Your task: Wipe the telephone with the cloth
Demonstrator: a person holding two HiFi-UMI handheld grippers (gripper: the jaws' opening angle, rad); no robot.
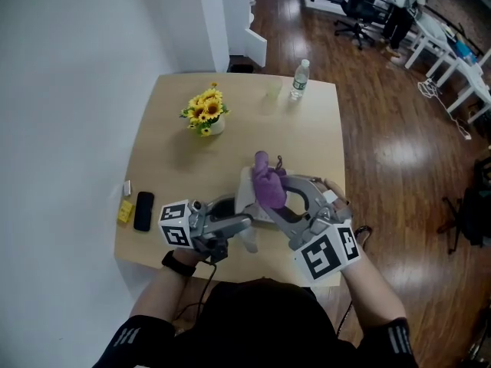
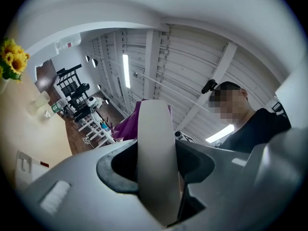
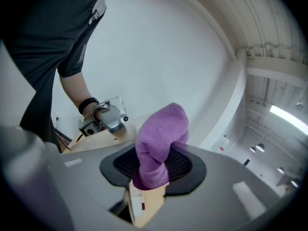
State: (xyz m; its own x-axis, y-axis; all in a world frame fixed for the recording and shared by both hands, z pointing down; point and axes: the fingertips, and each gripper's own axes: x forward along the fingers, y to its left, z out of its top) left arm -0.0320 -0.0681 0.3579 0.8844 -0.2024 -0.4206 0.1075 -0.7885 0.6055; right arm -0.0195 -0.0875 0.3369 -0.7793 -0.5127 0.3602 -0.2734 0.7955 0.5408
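Observation:
My left gripper [image 1: 244, 225] [image 2: 156, 174] is shut on a white telephone handset [image 1: 245, 196] [image 2: 155, 153] and holds it raised above the table, pointing up. Right beside the handset's upper part is a purple cloth [image 1: 268, 186] [image 3: 159, 141], bunched up between the jaws of my right gripper [image 1: 278, 204] [image 3: 151, 170], which is shut on it. The left gripper view catches the cloth [image 2: 126, 127] just behind the handset. Whether cloth and handset touch I cannot tell. The left gripper [image 3: 103, 117] also appears in the right gripper view, over the table.
On the wooden table [image 1: 307, 136] stand a pot of sunflowers [image 1: 205, 112] and a water bottle [image 1: 299, 79] at the far side. A black phone [image 1: 143, 211] and a yellow item [image 1: 125, 211] lie near the left edge. White wall on the left.

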